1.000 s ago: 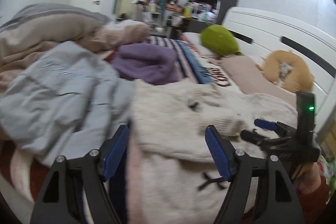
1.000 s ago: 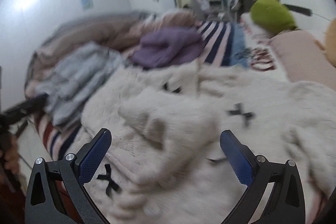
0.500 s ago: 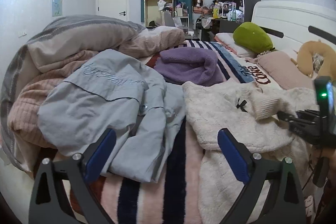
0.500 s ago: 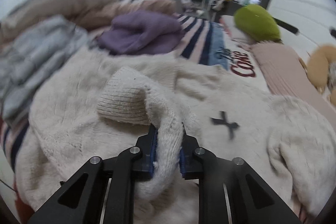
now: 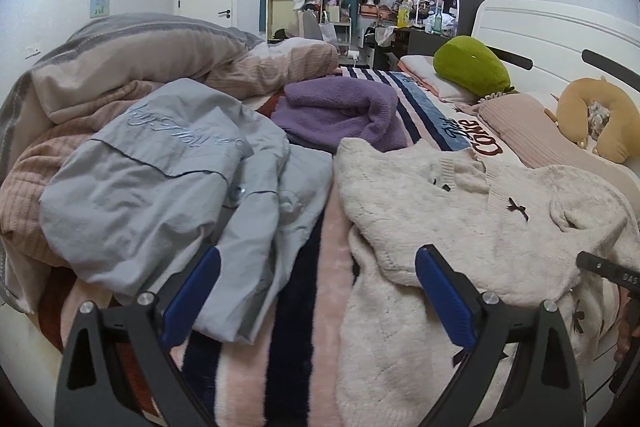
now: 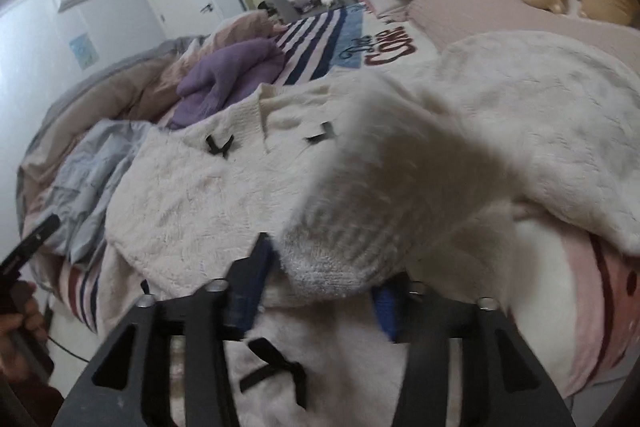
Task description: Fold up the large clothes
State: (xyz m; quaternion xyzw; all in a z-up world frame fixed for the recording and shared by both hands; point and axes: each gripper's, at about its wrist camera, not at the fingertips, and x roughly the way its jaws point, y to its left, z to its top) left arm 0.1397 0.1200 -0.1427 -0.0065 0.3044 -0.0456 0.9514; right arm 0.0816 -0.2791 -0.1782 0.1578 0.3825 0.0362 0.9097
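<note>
A cream fuzzy sweater with small black bows lies spread on the striped bed, right of centre in the left wrist view. My left gripper is open and empty, held above the blanket just left of the sweater's edge. In the right wrist view the sweater's ribbed sleeve cuff lies between the blue pads of my right gripper; the jaws stand partly apart and the cuff hides their tips. The sweater body spreads behind.
A light grey-blue jacket lies crumpled left of the sweater. A purple knit sits behind. Bedding is piled at the far left. A green cushion, a tan neck pillow and the white headboard stand at the right.
My right gripper closed on the sleeve cuff, then widened and pulled it toward the bed's near edge. My left gripper drew back from the sweater, staying open.
</note>
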